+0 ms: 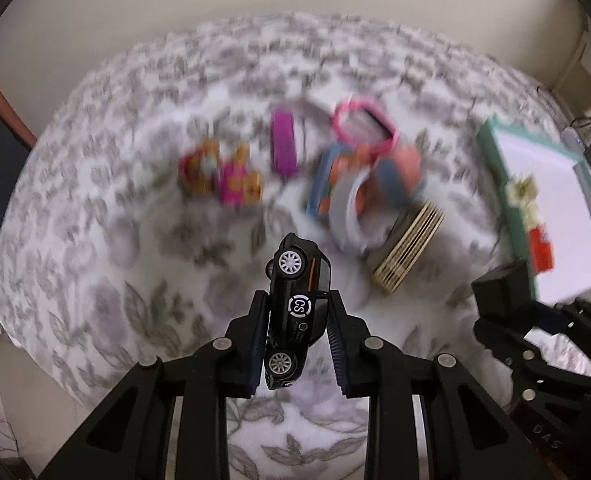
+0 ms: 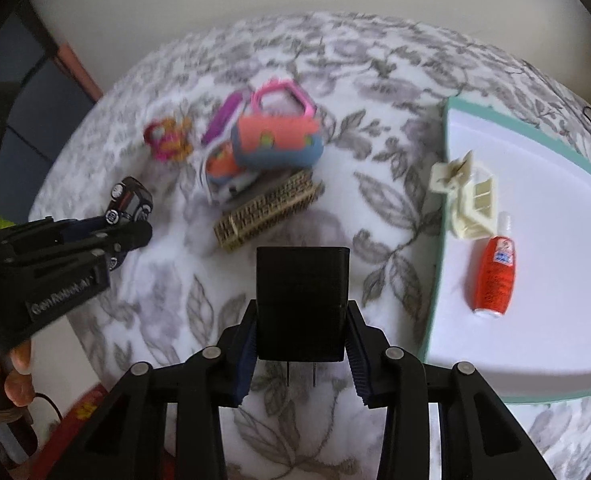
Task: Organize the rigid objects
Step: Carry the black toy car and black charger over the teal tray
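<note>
The black toy car [image 1: 297, 312] sits pinched between the pressed-in jaws of the left gripper [image 1: 297, 340], standing on end with its side turned up, two silver spoked wheels showing and a white round "CS" badge on the door; its lower end is lost behind the fingers. The right gripper [image 2: 300, 350] clamps a black power adapter [image 2: 301, 300], a plain matte block with two thin prongs poking down from its underside between the jaws. Both loads hang above a white bedspread [image 1: 95, 280] printed with grey leaves. Ahead of the left jaws everything is smeared by motion, so the small pink and orange toy [image 2: 167, 140] cannot be made out in detail. Beyond the right jaws lies a loose cluster: one purple bar [image 2: 221, 118], one pink frame [image 2: 283, 100], one orange-and-blue purse-like toy [image 2: 275, 142] resting on a white-rimmed item that is mostly covered, and one ribbed wooden block [image 2: 267, 212] nearest the jaws. Off to the right of the right jaws stands a green-rimmed white tray [image 2: 441, 240], its far and lower edges cut by the lens, holding one cream plastic piece [image 2: 469, 200] and one red bottle [image 2: 493, 276] lying on its side, just beside each other.
</note>
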`<state>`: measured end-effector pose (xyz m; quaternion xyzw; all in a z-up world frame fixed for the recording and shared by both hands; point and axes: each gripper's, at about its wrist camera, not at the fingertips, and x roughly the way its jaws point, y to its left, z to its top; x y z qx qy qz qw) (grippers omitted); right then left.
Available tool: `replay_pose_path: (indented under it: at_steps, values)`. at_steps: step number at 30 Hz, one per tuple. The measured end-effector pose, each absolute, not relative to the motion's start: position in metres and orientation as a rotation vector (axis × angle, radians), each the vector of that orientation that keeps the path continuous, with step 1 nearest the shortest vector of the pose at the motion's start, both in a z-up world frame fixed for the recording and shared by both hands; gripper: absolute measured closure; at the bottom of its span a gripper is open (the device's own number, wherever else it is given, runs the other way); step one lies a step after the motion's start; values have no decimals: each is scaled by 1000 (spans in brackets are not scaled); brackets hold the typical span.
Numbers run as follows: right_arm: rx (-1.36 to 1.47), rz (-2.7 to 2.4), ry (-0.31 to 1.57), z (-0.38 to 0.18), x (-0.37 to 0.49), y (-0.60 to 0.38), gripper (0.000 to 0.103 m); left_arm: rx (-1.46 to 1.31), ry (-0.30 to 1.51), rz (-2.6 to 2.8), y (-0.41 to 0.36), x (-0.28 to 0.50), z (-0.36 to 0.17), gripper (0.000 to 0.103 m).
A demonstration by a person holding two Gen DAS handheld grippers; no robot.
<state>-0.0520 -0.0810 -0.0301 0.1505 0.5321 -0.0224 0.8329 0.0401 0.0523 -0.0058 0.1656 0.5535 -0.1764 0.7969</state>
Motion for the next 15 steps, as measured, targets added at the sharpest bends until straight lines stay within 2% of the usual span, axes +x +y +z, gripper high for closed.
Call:
replay_pose_path:
  at_steps: [8,15]
  values:
    - [414,-205,993,4,-66,-129,61,291,1112,-387,14,42,58,73]
    - [456,-371,961,11,-81,-177,61,285,1103,-429,-35,29,67,73]
